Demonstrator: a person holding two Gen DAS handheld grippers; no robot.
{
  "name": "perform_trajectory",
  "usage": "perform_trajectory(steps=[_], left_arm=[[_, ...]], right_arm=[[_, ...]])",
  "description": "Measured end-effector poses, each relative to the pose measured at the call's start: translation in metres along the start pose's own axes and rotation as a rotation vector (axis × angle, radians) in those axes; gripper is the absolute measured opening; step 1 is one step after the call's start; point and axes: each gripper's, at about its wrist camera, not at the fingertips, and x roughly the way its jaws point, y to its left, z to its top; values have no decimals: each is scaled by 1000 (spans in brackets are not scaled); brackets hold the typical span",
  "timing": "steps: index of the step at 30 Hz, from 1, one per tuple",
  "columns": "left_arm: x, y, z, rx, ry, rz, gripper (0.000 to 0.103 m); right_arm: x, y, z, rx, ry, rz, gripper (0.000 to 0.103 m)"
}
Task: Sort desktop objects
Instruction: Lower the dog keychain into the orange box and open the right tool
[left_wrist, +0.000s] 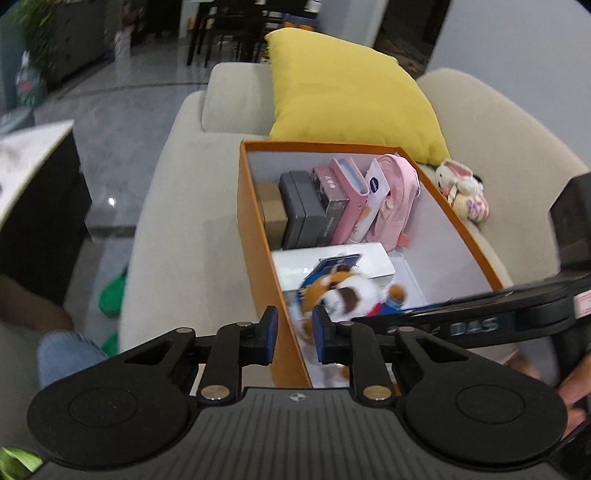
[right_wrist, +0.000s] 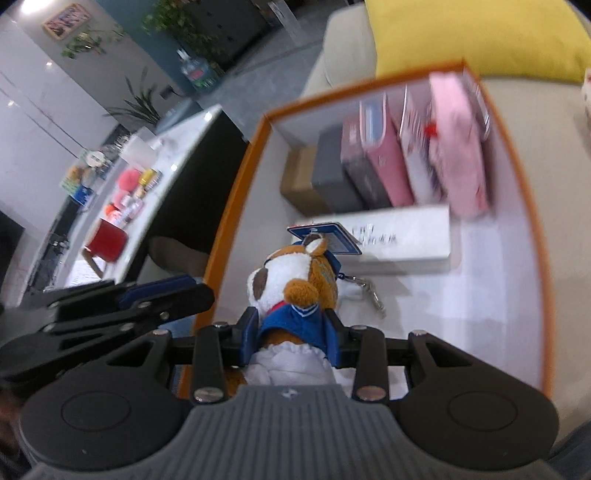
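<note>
The orange box (left_wrist: 258, 236) sits on a beige sofa (left_wrist: 184, 206), a yellow cushion (left_wrist: 347, 92) behind it. At its far end stand a brown carton (left_wrist: 272, 212), a grey case (left_wrist: 301, 210), a dark box (left_wrist: 330, 206), a pink box (left_wrist: 351, 199) and a pink backpack (left_wrist: 397, 199); a white box (left_wrist: 369, 264) lies nearer. The right gripper (right_wrist: 290, 338) is clenched on the plush dog (right_wrist: 295, 280), holding it over the box's near part. The left gripper (left_wrist: 294, 334) hovers released, straddling the box's left wall.
</note>
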Motion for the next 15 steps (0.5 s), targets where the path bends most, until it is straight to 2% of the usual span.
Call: perform_trajectory(steps=[8, 15], left_arm=[[2, 22, -13, -148, -39, -49, 18], [5, 20, -13, -153, -45, -34, 18]], right_arm=[[38, 5, -16, 27, 102, -25, 39], [57, 12, -19, -18, 169, -33, 40]])
